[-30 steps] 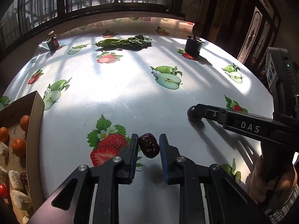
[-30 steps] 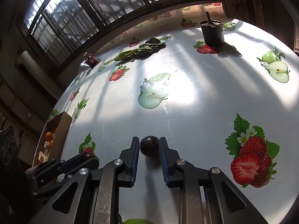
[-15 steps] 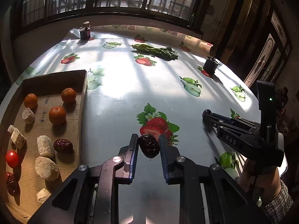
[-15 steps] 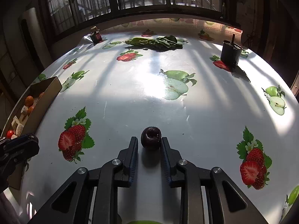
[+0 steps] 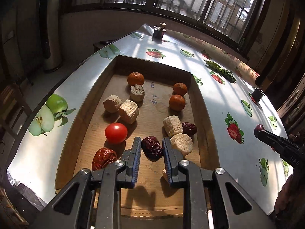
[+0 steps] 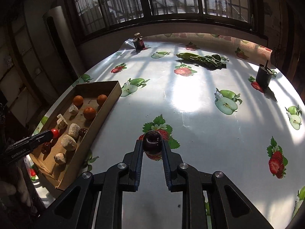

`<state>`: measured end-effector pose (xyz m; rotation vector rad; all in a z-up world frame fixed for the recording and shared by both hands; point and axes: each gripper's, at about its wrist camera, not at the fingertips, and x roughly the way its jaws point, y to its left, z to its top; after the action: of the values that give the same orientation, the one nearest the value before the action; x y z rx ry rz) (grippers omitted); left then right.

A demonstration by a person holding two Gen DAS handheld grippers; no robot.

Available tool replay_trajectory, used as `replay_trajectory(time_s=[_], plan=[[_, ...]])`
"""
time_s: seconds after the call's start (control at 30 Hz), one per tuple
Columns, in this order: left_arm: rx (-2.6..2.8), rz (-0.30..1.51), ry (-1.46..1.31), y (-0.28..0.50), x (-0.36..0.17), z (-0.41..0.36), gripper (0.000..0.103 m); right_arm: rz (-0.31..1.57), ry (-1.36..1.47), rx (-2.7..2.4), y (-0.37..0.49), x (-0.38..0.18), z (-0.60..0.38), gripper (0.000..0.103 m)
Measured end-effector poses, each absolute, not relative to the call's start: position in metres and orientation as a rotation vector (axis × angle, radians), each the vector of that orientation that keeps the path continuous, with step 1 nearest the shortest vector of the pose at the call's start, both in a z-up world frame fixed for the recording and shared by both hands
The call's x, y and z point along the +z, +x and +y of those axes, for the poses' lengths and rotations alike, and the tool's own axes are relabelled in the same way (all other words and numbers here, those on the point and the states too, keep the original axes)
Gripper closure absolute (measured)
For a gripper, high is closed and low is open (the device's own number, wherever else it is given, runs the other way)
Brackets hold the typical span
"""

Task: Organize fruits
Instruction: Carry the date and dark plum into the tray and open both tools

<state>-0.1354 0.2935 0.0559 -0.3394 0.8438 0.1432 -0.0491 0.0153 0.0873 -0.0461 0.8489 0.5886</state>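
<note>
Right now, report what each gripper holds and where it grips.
The left gripper pinches a wrinkled dark red date across its sides, above the cardboard box. The right gripper clamps a dark round fruit on its two opposite sides.

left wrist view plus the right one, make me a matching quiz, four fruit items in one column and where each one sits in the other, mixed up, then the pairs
Column one:
1. wrinkled dark red date
2. round dark purple plum
3. round red tomato
4. bunch of green leafy vegetables

Column two:
A. far side of the tablecloth near the window
B. between the left gripper's fingers, above the shallow cardboard box
C. on the box floor
D. between the right gripper's fingers

Pairs: 1-B, 2-D, 3-C, 4-A
</note>
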Motion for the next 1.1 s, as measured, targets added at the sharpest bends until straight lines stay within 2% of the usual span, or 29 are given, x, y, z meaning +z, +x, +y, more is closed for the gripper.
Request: replay_trajectory(time_s=[0.27, 0.57, 0.67, 0.73, 0.9, 0.97, 1.03, 1.1], plan=[[0.166, 0.895, -0.338, -0.151, 0.035, 0.316, 0.081, 0.872, -0.16, 0.82, -0.103, 0.08, 0.124, 0.081], [0.178, 0.892, -0.329, -0.15, 0.03, 0.314, 0.081, 0.881, -0.254, 0.793, -0.114, 0.058, 0.155, 0.081], [0.177, 0.889, -0.327, -0.15, 0.031, 0.313, 0.074, 0.879, -0.265, 0.778, -0.113, 0.055, 0.156, 0.081], [0.183, 0.886, -0.324, -0.15, 0.032, 0.311, 0.065, 0.878, -0.277, 0.768, -0.113, 0.053, 0.157, 0.081], [0.195, 0.874, -0.324, -0.151, 0.035, 0.31, 0.053, 0.881, -0.28, 0.759, -0.114, 0.049, 0.157, 0.08], [0.2, 0.871, -0.324, -0.152, 0.037, 0.309, 0.05, 0.881, -0.268, 0.756, -0.114, 0.05, 0.154, 0.074], [0.2, 0.867, -0.331, -0.153, 0.039, 0.309, 0.046, 0.87, -0.251, 0.753, -0.114, 0.053, 0.151, 0.053], [0.2, 0.858, -0.331, -0.154, 0.042, 0.307, 0.046, 0.852, -0.239, 0.747, -0.115, 0.057, 0.147, 0.045]])
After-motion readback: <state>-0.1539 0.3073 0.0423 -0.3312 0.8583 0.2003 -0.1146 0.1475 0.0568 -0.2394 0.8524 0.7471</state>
